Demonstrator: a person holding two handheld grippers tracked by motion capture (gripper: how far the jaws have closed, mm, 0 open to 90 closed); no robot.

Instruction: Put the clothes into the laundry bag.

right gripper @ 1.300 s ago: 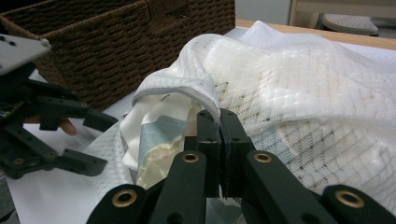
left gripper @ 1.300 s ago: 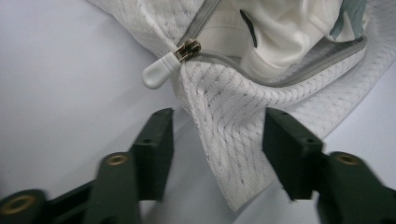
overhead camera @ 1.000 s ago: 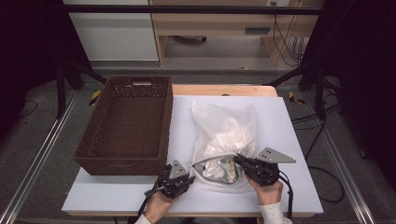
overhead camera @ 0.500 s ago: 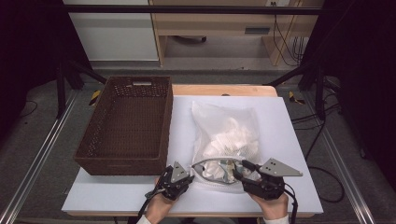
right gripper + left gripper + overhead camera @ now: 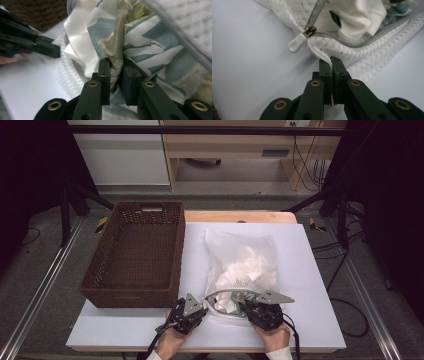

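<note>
The wicker basket [image 5: 135, 252] along the bench's left edge holds nothing yet. Near the front edge, the left gripper [image 5: 331, 62] pinches the mesh laundry bag [image 5: 240, 265] by its corner beside the open zipper. The right gripper [image 5: 116, 65], jaws just closing, nips a patterned cloth [image 5: 140, 45] in the bag's mouth; emptying has barely begun.

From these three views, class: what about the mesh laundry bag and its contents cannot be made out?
- High view: the mesh bag clouds its contents; how many garments is unclear.
- Right gripper view: the patterned cloth runs past the edges, its mesh blurred.
- Left gripper view: the zipper runs off the top edge.
</note>
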